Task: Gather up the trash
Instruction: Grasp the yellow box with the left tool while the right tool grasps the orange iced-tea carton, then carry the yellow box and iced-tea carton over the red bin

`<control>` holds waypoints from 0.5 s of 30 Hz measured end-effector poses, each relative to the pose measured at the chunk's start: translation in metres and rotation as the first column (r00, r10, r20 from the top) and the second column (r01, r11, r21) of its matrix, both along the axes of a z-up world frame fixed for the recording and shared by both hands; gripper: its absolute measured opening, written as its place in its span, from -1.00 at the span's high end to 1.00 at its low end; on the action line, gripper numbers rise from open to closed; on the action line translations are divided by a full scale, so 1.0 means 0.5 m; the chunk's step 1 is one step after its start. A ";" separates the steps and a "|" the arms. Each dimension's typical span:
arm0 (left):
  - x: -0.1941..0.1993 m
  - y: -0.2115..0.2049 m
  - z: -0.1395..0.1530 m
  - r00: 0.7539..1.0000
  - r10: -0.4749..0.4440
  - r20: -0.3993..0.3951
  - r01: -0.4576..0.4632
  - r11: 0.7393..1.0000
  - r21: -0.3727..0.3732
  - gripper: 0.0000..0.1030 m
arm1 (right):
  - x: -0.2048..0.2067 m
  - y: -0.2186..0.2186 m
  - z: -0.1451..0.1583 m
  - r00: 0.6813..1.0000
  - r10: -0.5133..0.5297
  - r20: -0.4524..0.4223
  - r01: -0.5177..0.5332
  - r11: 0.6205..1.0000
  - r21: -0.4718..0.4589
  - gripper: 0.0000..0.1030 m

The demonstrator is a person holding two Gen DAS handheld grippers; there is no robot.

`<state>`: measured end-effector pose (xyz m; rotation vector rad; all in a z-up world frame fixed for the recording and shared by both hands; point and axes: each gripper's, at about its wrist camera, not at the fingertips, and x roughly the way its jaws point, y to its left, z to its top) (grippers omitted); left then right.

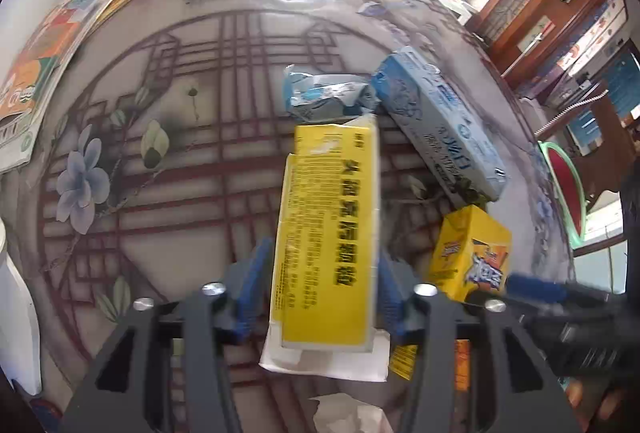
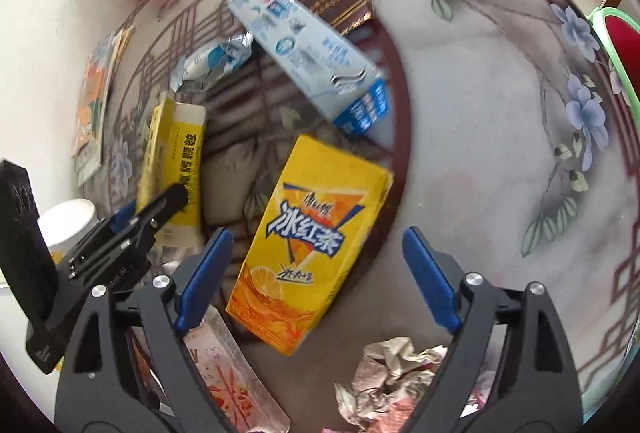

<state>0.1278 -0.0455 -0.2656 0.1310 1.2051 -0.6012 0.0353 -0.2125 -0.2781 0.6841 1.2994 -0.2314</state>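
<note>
A long yellow box with black print lies between my left gripper's blue pads, which sit against its two long sides. The right wrist view shows the same box low over the table with the left gripper straddling it. My right gripper stands open above a yellow iced-tea carton, its pads well clear of both sides. That carton lies just right of the left gripper. A blue-white toothpaste box and a crumpled blue-white wrapper lie farther off.
The table is round with a flower and lattice pattern. A brown packet, crumpled paper and a pink packet lie on it. Booklets lie at the left edge. A white cup stands left, a green-rimmed dish right.
</note>
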 end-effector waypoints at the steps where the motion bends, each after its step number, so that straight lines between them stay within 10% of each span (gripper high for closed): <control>1: 0.000 0.001 -0.001 1.000 0.000 0.007 0.000 1.000 0.011 -0.03 | 0.002 0.012 -0.008 1.000 0.006 -0.012 -0.006 1.000 -0.002 -0.64; 7: 0.017 -0.011 -0.010 0.999 -0.004 0.032 0.002 0.998 0.063 -0.09 | 0.024 0.074 -0.044 0.993 0.104 -0.061 -0.111 0.987 -0.119 -0.62; 9: 0.022 -0.009 -0.011 1.000 0.003 0.026 -0.004 0.999 0.047 0.28 | 0.018 0.078 -0.037 0.991 0.125 -0.037 -0.129 0.982 -0.141 -0.40; 15: 0.006 0.017 0.035 0.994 0.077 0.078 -0.076 0.997 -0.015 0.31 | -0.025 0.040 0.009 0.990 0.125 0.070 -0.117 0.987 -0.108 -0.30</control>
